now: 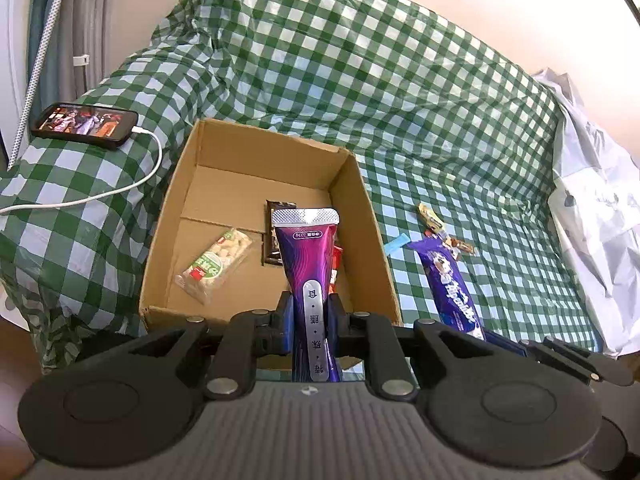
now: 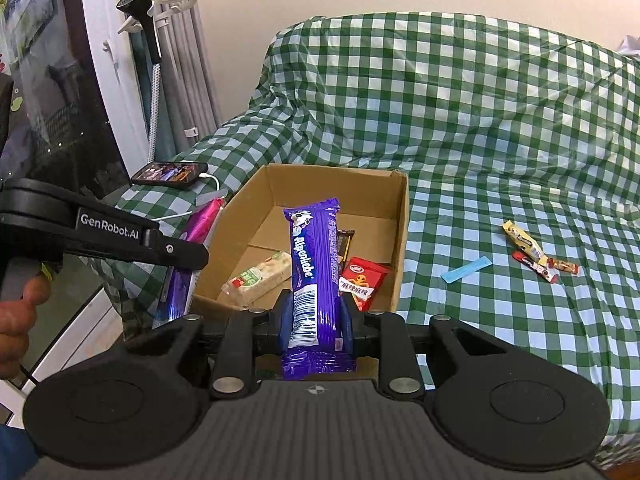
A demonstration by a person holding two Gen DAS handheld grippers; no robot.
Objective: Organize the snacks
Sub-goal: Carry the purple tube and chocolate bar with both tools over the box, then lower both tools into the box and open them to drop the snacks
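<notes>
Both claws are clamped on snacks above the cardboard box [image 2: 400, 240] — left claw [image 1: 311, 312] gripping a purple pouch [image 1: 310, 264], right claw [image 2: 316, 312] a purple Alpenliebe bar [image 2: 314, 272] — so next, I'd guess, lower and release them inside.

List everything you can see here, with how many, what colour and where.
cardboard box: one, brown, on checked cloth
purple pouch: one, in left gripper
Alpenliebe pack: one, purple, in right gripper
nut bar: one, pale, in box
dark bar: one, in box
red packet: one, in box
small candies: several, mixed, on cloth
blue strip: one, on cloth
phone: one, black, left of box
left gripper: black
right gripper: black
</notes>
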